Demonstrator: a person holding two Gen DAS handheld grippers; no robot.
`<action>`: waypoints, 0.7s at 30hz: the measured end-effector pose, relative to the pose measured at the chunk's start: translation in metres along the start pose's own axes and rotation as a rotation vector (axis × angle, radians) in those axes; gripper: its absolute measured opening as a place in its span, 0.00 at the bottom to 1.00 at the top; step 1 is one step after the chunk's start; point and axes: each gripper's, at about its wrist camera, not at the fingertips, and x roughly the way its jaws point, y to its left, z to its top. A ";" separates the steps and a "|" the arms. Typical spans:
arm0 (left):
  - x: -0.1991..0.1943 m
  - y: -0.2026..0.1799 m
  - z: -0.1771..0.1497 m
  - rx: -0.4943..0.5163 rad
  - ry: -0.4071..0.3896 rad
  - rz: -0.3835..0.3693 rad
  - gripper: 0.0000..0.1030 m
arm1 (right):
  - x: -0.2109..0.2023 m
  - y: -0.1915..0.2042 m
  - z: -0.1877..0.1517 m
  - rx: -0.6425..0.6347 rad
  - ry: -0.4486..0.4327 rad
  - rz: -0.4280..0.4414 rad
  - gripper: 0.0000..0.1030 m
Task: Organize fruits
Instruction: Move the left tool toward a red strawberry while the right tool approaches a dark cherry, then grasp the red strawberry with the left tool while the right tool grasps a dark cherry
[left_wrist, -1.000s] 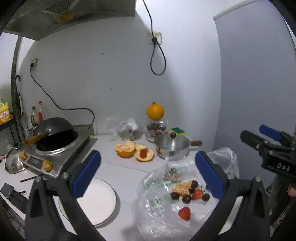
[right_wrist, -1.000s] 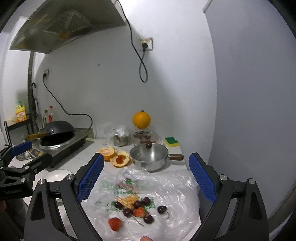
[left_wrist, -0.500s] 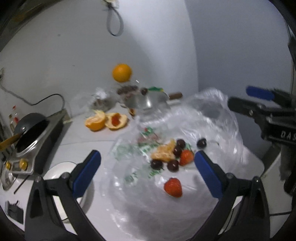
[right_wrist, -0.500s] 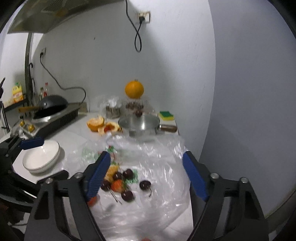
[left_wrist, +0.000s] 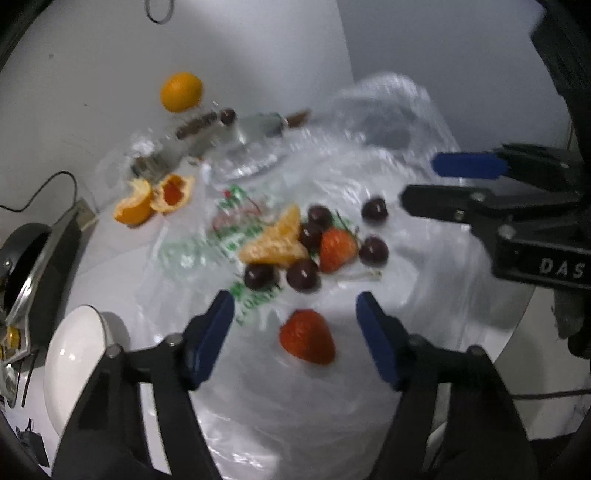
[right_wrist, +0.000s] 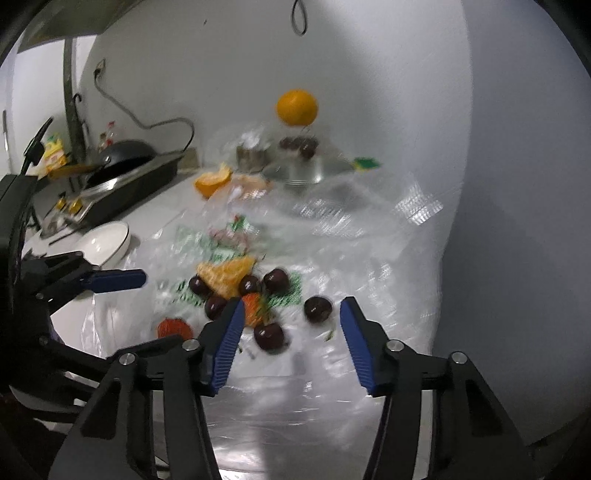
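Fruit lies on a clear plastic bag (left_wrist: 369, 184) on the white counter: orange segments (left_wrist: 275, 242), several dark cherries (left_wrist: 301, 275), a strawberry among them (left_wrist: 336, 245) and a lone strawberry (left_wrist: 306, 338). My left gripper (left_wrist: 295, 314) is open and low, its blue pads either side of the lone strawberry. My right gripper (right_wrist: 291, 317) is open above the bag, with cherries (right_wrist: 269, 336) (right_wrist: 317, 308) between its pads. The right gripper also shows in the left wrist view (left_wrist: 436, 181).
A white bowl (left_wrist: 74, 354) stands left of the bag. Behind are peeled orange halves (left_wrist: 151, 201), a steel pan (right_wrist: 306, 171), a whole orange (left_wrist: 181, 91) on a glass jar, and a stove with a wok (right_wrist: 125, 155) at far left. A wall stands right.
Both grippers have dropped and tilted down toward the fruit on the bag. Their jaws have narrowed. The lone strawberry now lies between my left pads.
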 end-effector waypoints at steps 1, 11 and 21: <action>0.003 -0.002 -0.001 0.008 0.012 -0.002 0.62 | 0.005 0.002 -0.001 -0.004 0.015 0.008 0.51; 0.026 -0.005 -0.013 0.025 0.087 -0.044 0.60 | 0.042 0.004 -0.013 0.007 0.118 0.065 0.42; 0.030 0.011 -0.016 -0.044 0.078 -0.119 0.36 | 0.057 0.004 -0.014 0.001 0.169 0.097 0.31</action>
